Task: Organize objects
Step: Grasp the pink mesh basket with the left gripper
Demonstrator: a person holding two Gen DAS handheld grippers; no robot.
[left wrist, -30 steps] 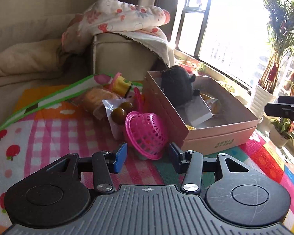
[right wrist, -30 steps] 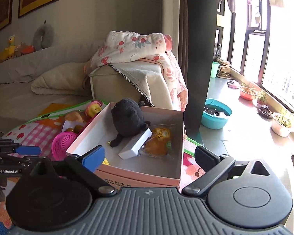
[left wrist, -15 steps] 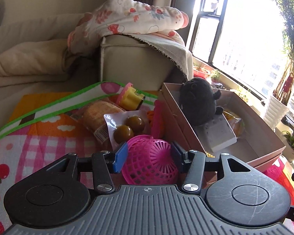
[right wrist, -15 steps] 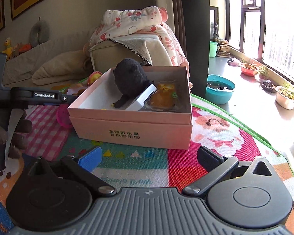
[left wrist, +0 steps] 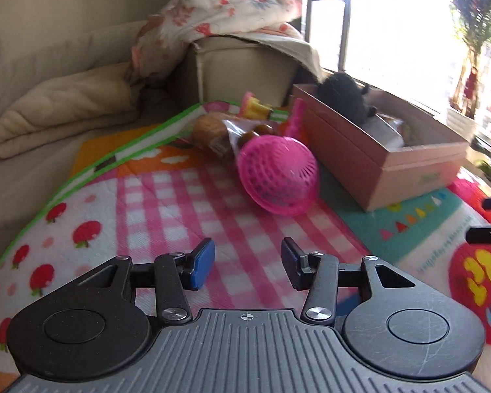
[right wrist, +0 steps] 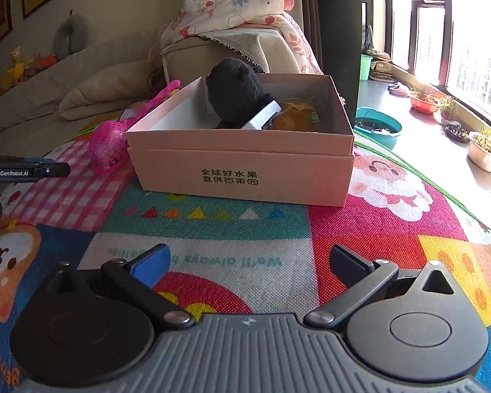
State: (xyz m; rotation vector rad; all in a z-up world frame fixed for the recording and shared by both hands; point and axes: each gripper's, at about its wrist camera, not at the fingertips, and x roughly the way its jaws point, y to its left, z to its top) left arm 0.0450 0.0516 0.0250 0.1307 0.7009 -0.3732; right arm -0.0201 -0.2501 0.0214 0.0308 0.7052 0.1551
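L claw: left gripper (left wrist: 247, 268) jaws part open, nothing betw pads, over pink-check patch of play mat (left wrist: 167, 216).
R claw: right gripper (right wrist: 249, 263) jaws wide apart, empty, low over mat; pink box (right wrist: 245, 177) straight ahead, apart.
Basket vs L claw: pink mesh basket (left wrist: 278, 177) ahead of left gripper, a bit right of its centreline, not touching.
Basket axis: tipped on side, domed bottom faces camera; right wrist view shows pink handle (right wrist: 154, 103) running up and away along box's left wall.
Box: open top, holds black plush (right wrist: 237, 93), white flat item (right wrist: 262, 116), wrapped orange snack (right wrist: 294, 116).
Behind basket: bagged bread (left wrist: 209, 131) and clear packet w/ brown balls (left wrist: 250, 132), touching basket.
Room: floor mat by beige sofa (left wrist: 49, 91), floral blanket (left wrist: 219, 16) on armrest, bright window (left wrist: 392, 26) w/ potted plants (right wrist: 484, 147).
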